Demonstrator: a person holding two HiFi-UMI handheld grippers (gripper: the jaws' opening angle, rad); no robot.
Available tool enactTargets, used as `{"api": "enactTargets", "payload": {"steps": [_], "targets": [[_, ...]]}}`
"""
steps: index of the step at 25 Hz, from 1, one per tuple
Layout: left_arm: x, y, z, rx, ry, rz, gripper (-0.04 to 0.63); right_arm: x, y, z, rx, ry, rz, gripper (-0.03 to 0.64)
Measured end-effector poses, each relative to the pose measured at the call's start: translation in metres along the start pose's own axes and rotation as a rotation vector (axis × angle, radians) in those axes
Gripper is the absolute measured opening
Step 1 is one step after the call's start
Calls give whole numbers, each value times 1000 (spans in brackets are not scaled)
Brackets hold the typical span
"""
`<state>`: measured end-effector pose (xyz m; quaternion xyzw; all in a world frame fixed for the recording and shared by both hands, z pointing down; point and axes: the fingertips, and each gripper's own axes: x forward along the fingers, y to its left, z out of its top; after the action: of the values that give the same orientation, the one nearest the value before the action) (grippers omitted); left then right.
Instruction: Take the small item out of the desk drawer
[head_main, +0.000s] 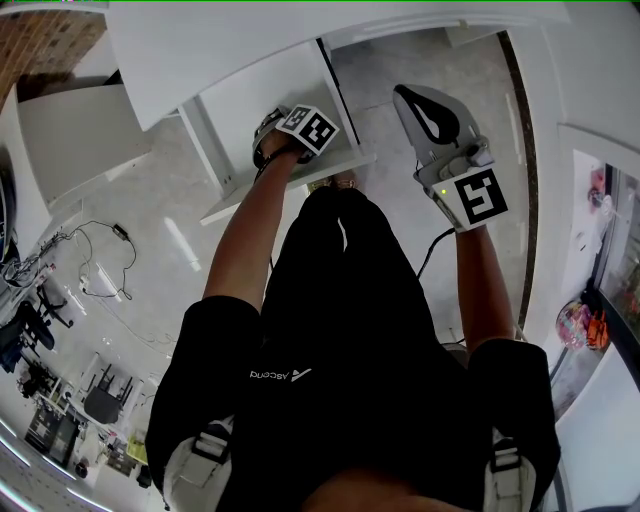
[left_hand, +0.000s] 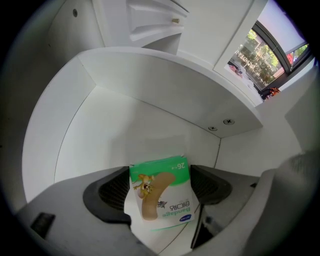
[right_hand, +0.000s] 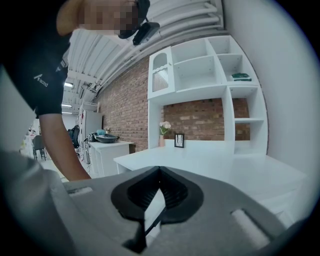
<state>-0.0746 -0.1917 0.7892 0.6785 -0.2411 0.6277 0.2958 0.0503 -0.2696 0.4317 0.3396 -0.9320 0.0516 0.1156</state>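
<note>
A small green-and-white bandage box (left_hand: 161, 195) with a cartoon plaster on it stands between the dark pads of my left gripper (left_hand: 160, 189), which is shut on it. Around it are the white walls of the open desk drawer (left_hand: 100, 130). In the head view the left gripper (head_main: 283, 135) reaches down into that drawer (head_main: 345, 160) under the white desk; the box is hidden there. My right gripper (head_main: 418, 100) is held in the air to the right of the drawer. Its jaws meet at the tips, and the right gripper (right_hand: 159, 175) holds nothing.
The white desk top (head_main: 220, 40) overhangs the drawer. A white shelving unit (right_hand: 210, 70) stands against a brick wall, with a vase and a frame below it. Cables and gear (head_main: 60, 400) litter the floor at the left. The person's black-clad legs (head_main: 340, 330) stand just before the drawer.
</note>
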Motion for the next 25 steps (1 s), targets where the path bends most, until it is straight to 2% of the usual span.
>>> {"api": "enactTargets", "payload": {"steps": [4, 11, 17, 21, 25], "targets": [[-4, 0, 1, -7, -14, -6, 351, -4, -2, 0, 1, -3, -6, 3], [-14, -3, 5, -29, -71, -60, 348, -2, -1, 0, 4, -10, -8, 3], [-48, 2, 24, -43, -203, -68, 348, 2, 4, 6, 8, -31, -3, 3], [-83, 8, 34, -47, -312, -42, 348, 4, 10, 19, -10, -116, 19, 3], [-114, 11, 34, -56, -422, -28, 348, 8, 23, 23, -1, -76, 28, 3]]}}
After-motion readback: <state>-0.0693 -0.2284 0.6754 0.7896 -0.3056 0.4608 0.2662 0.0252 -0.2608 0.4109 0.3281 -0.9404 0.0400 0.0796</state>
